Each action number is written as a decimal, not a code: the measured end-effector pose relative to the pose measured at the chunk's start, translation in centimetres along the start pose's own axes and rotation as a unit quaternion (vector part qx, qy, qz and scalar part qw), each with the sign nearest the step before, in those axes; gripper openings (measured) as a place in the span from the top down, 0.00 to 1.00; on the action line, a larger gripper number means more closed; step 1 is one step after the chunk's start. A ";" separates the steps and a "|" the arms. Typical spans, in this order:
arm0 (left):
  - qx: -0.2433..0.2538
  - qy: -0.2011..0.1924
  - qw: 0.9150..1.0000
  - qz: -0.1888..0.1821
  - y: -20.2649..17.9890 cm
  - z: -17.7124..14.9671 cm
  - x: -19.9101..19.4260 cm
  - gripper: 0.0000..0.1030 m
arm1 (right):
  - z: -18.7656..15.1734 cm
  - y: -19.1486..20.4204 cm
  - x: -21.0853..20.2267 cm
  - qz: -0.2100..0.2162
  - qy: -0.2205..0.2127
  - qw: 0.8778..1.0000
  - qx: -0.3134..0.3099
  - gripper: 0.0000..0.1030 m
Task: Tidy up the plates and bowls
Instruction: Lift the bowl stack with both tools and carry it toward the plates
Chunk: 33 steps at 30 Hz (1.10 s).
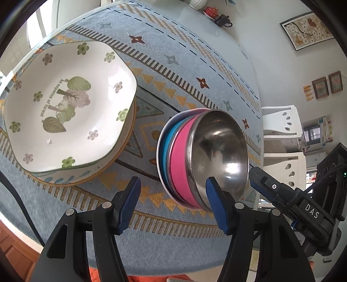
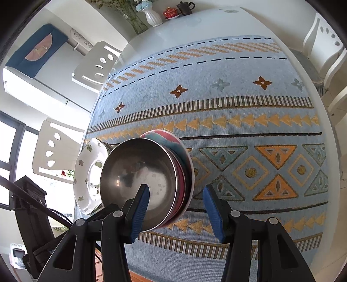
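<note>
A stack of nested bowls stands on the patterned blue cloth: a steel bowl on top, over a pink bowl, a blue one and a white one. A white floral plate rests on a stack of plates to its left. My left gripper is open, with its right finger at the steel bowl's near rim. My right gripper is open around the stack's near right edge; its left finger is in front of the steel bowl. The floral plate shows behind the bowls.
The blue patterned cloth covers a white table. A white vase, a red cup and a dark teapot stand at the far end. White chairs stand around the table. The right gripper's body is right of the bowls.
</note>
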<state>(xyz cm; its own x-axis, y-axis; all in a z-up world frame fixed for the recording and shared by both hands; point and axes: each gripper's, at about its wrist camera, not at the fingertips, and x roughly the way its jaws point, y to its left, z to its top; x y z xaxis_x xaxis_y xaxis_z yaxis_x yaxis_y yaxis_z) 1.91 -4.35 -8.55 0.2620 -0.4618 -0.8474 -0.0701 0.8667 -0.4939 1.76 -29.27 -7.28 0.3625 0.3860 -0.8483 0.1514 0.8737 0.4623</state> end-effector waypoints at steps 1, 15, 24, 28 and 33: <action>0.003 -0.001 1.000 0.004 -0.1 0.1 0.0 0.42 | 0.1 -0.1 0.2 0.001 0.002 1.000 0.001 0.52; 0.033 0.008 0.999 0.033 -0.4 2.8 2.7 0.42 | 0.9 -0.9 2.6 0.007 0.016 1.000 0.012 0.52; 0.036 0.023 0.999 0.031 -0.4 3.8 4.5 0.42 | 1.3 -1.9 4.7 0.018 0.030 0.999 0.032 0.52; 0.036 0.031 0.999 0.022 -0.2 3.8 5.3 0.42 | 1.1 -2.3 5.2 0.037 0.019 0.998 0.046 0.52; 0.048 0.036 0.998 0.015 -0.9 3.6 5.8 0.44 | 1.5 -2.4 6.0 0.049 0.016 0.998 0.042 0.52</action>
<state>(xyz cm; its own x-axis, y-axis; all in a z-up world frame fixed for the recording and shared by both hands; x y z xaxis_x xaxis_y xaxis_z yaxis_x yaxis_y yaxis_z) 7.01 -7.17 -12.33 0.1918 -0.4441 -0.8752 0.0171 0.8931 -0.4495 4.94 -29.47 -13.05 0.3496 0.4797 -0.8048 0.1943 0.8032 0.5632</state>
